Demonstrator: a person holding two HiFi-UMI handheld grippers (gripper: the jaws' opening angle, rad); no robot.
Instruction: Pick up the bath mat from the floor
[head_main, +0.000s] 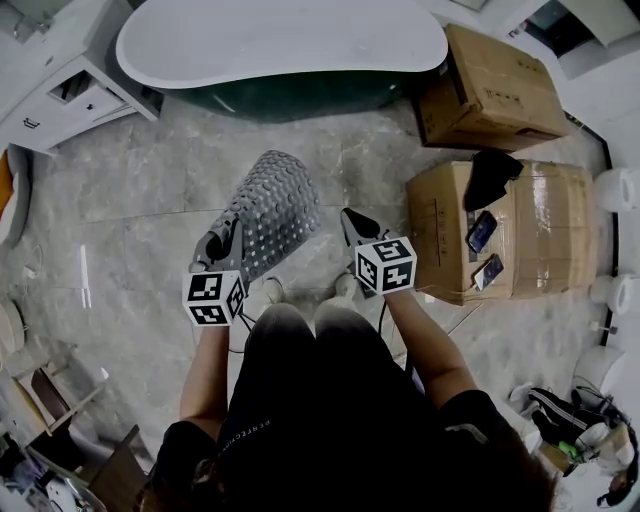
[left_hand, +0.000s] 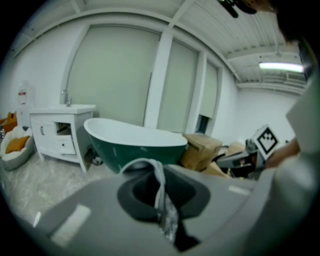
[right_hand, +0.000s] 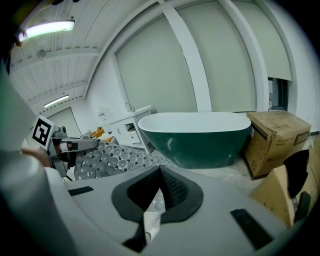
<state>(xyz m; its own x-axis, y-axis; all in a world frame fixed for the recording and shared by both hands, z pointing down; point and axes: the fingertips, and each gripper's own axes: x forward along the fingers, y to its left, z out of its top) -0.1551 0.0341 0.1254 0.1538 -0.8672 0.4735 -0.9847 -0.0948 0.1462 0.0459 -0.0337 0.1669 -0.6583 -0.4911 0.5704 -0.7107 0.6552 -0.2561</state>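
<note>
The grey bath mat (head_main: 275, 205), dotted with round bumps and holes, hangs off the floor in front of the person. My left gripper (head_main: 222, 240) is shut on its near left edge. In the left gripper view the mat (left_hand: 161, 192) shows edge-on as a thin strip between the jaws of that gripper (left_hand: 167, 225). My right gripper (head_main: 350, 222) is at the mat's right side. In the right gripper view a pale piece of mat with a hole sits pinched between that gripper's (right_hand: 150, 220) jaws, and the rest of the mat (right_hand: 110, 160) stretches left toward the other gripper.
A green and white bathtub (head_main: 280, 45) stands ahead. To the right are cardboard boxes (head_main: 490, 90), the nearer box (head_main: 545, 230) carrying two phones and a black cloth. A white cabinet (head_main: 70, 95) is at the far left. Clutter lies at the lower right.
</note>
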